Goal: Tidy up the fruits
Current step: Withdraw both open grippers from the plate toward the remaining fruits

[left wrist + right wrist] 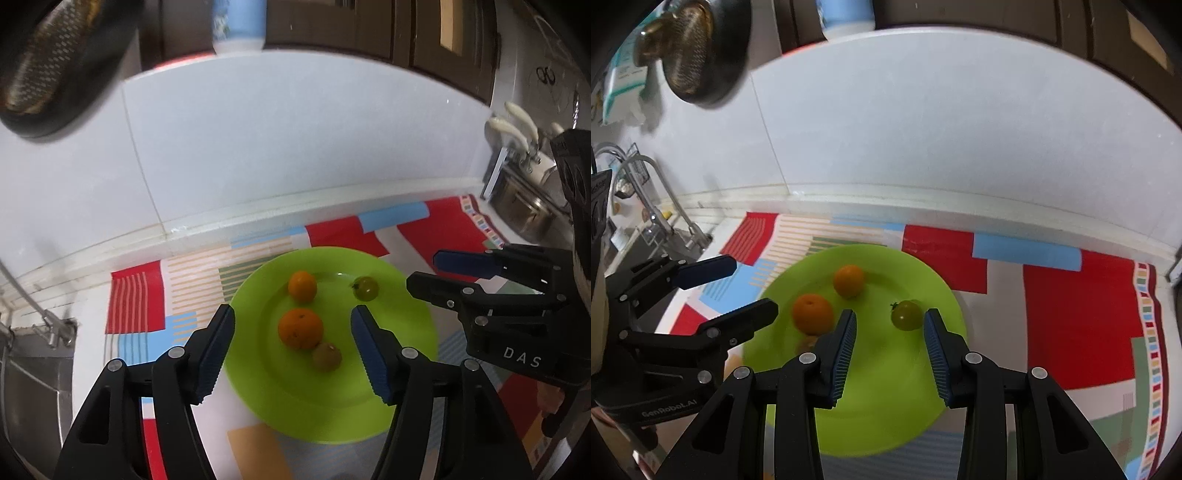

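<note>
A lime-green plate (pixel 332 413) (pixel 886 417) lies on a patterned mat. On it are a large orange (pixel 300 328) (pixel 812 312), a smaller orange (pixel 302 286) (pixel 848 280), a green tomato (pixel 365 288) (pixel 906 314) and a brownish round fruit (pixel 327 356), mostly hidden in the right wrist view. My left gripper (pixel 293 352) is open and empty above the large orange and brown fruit. My right gripper (pixel 890 354) is open and empty just before the green tomato. Each gripper shows in the other's view, the right (pixel 436 271) and the left (pixel 753 286).
The red, blue and striped mat (pixel 140 302) (pixel 1071 314) covers the counter. A white tiled wall (pixel 942 129) stands behind. A sink with a tap (pixel 653 206) is at the left. A steel pot and utensils (pixel 524 192) are at the right. A dark strainer (pixel 690 48) hangs above.
</note>
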The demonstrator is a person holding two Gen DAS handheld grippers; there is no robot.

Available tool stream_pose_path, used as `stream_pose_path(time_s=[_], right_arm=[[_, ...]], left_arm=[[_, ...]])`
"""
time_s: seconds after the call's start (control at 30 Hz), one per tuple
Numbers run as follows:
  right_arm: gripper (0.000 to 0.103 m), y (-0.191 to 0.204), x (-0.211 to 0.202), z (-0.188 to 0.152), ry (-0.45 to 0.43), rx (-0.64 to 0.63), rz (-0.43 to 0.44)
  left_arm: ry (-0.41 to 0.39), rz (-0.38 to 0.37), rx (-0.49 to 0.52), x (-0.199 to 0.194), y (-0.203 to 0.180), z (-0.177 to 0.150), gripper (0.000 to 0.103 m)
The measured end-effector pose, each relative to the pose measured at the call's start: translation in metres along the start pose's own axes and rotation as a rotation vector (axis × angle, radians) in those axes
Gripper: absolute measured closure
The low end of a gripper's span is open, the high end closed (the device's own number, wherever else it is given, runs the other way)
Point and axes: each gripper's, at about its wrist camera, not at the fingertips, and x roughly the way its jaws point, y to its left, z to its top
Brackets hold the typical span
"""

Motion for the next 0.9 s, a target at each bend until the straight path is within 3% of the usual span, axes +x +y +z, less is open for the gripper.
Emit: stream_pose_path(time_s=[0.37,0.47,0.9], right_arm=[[0.064,0.019,-0.058,-0.016,-0.081,0.011,-0.015],[0.057,0.022,-0.072,-0.025,-0.095,0.016,-0.026],[0.057,0.034,-0.119,-0.072,-0.100,0.038,-0.032]], left_arm=[[-0.057,0.038,-0.007,-0.059,-0.011,-0.024,0.023],[-0.068,0.051,0.000,-0.074,-0.016,-0.034,0.022],[-0.084,0.036,0.003,-0.119,-0.043,-0.073,0.021]])
